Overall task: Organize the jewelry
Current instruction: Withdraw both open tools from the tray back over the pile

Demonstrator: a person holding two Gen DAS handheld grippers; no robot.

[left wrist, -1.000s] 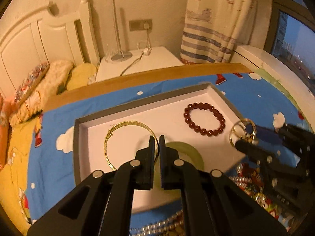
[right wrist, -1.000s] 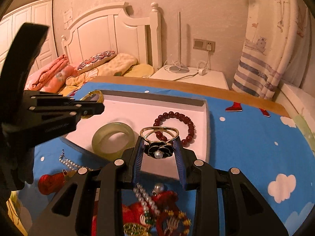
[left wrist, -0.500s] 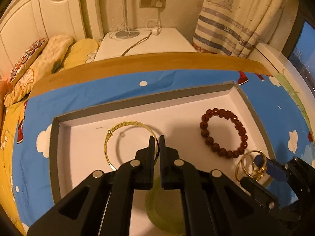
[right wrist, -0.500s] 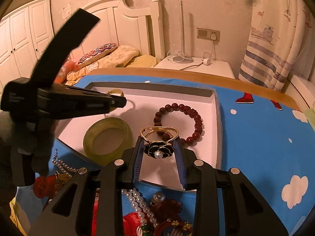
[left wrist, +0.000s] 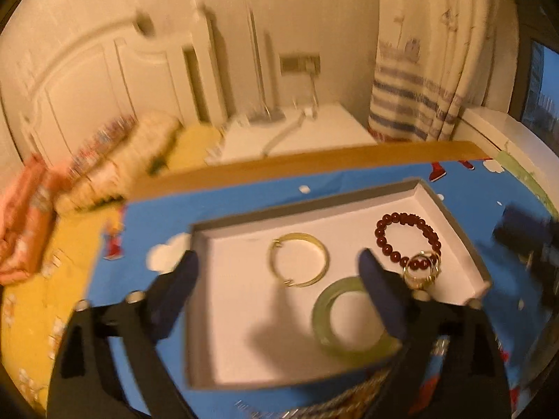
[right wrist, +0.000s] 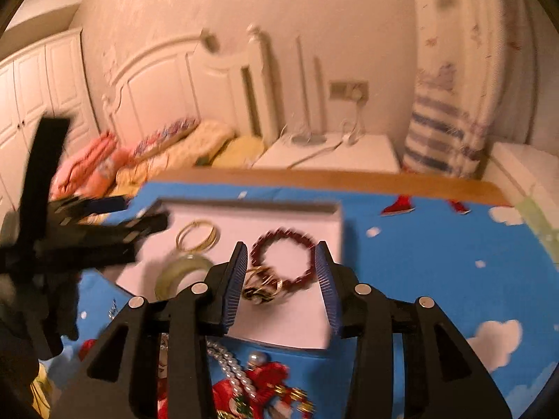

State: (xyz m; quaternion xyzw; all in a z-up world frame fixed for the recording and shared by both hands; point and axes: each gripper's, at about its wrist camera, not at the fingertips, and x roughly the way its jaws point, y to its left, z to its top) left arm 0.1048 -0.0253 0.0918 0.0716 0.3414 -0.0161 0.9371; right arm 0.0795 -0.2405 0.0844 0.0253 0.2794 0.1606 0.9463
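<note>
A white tray (left wrist: 244, 314) with grey walls lies on the blue cloth. In it lie a gold bangle (left wrist: 298, 260), a green jade bangle (left wrist: 349, 317), a dark red bead bracelet (left wrist: 407, 237) and a gold ring with a black flower (right wrist: 260, 288), which rests against the beads. My left gripper (left wrist: 277, 286) is open and empty above the tray's near left part. My right gripper (right wrist: 281, 279) is open and empty, its fingers either side of the ring. The tray (right wrist: 300, 321), gold bangle (right wrist: 197, 235), jade bangle (right wrist: 178, 274) and bead bracelet (right wrist: 284, 258) also show in the right wrist view.
A pile of loose jewelry with a pearl strand (right wrist: 230, 370) lies on the cloth just in front of the tray. A wooden table edge (left wrist: 314, 164) runs behind the cloth. Beyond it stand a bed (left wrist: 104, 167) and a white nightstand (left wrist: 297, 136).
My right gripper opened and let go of the black-flower ring, which now lies in the tray by the beads. My left gripper opened wide and pulled back and up from the tray.
</note>
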